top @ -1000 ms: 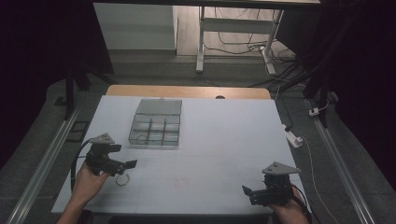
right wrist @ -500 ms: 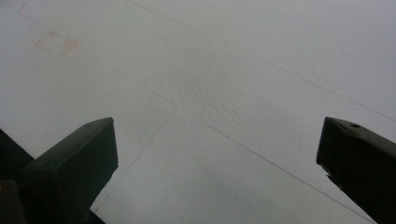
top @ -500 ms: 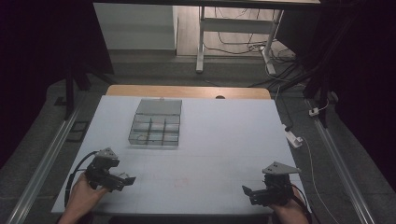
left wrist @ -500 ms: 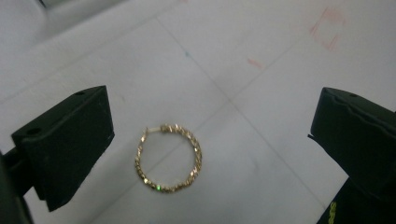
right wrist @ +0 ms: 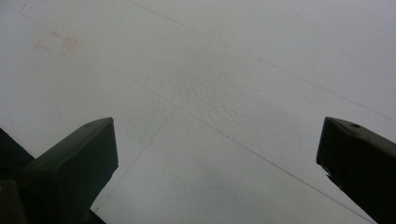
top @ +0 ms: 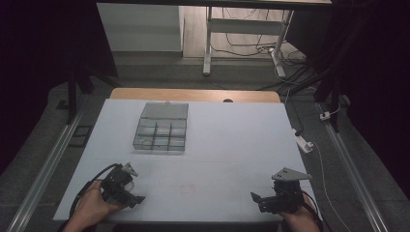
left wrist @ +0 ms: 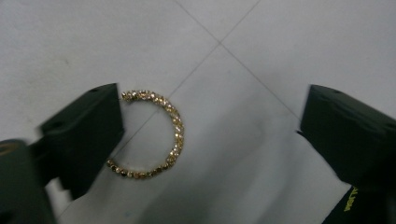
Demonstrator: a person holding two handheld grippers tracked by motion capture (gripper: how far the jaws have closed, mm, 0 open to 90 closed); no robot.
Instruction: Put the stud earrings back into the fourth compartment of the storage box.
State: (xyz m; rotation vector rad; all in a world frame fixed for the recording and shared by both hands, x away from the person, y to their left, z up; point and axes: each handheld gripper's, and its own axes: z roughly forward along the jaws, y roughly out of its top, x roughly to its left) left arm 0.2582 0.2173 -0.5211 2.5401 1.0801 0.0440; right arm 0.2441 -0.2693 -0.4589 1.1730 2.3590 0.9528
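Note:
A gold beaded bracelet (left wrist: 176,130), an open C-shaped ring, lies flat on the white table (left wrist: 261,42) in the left gripper view. My left gripper (left wrist: 210,121) hovers over it, open, with the bracelet close against the left jaw, which hides part of its curve. In the high view the left gripper (top: 135,198) sits near the table's front left, held by a hand. My right gripper (top: 256,198) rests open at the front right, and in its own view the right gripper (right wrist: 217,144) has only bare table between its jaws.
A clear plastic box (top: 162,128) with several compartments stands toward the back left of the table (top: 232,140). A faint red mark (top: 187,188) is on the sheet between the grippers. A white power adapter (top: 304,143) lies off the right edge.
My left gripper has drawn back toward the table's front edge and a little to the right. The right gripper has stayed where it was.

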